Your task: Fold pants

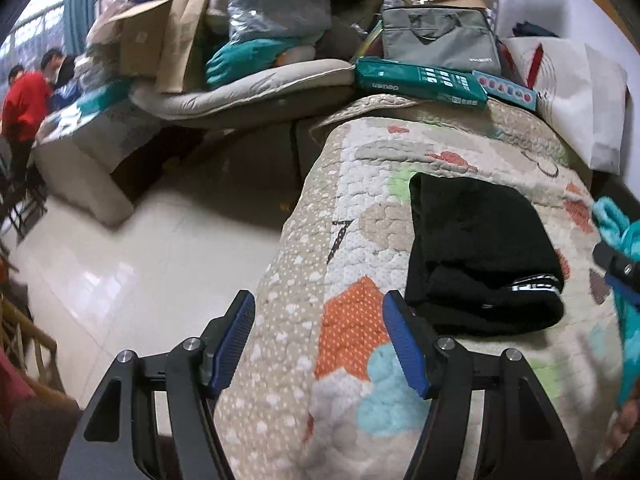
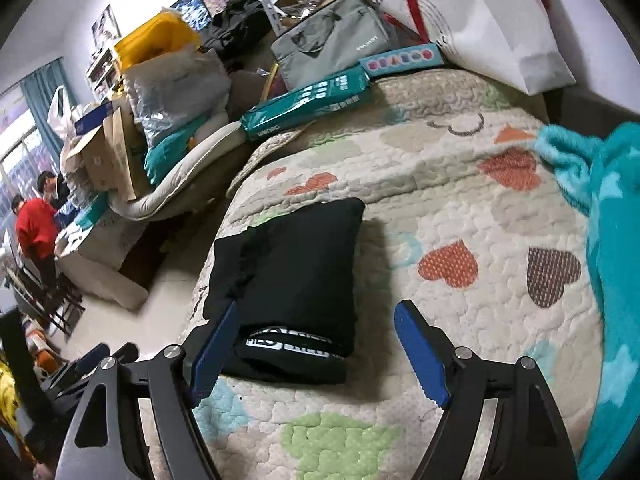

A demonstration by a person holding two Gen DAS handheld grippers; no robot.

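Right wrist view — folded black pants (image 2: 288, 280) on quilt (image 2: 460, 208); both grippers (image 2: 314, 344) (image 1: 318, 334) gape, empty.

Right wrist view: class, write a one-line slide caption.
Open right gripper hovers empty over folded black pants lying on a heart-patterned quilt.

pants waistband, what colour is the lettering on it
White lettering on the black waistband of the folded black pants; clearest in the right wrist view.
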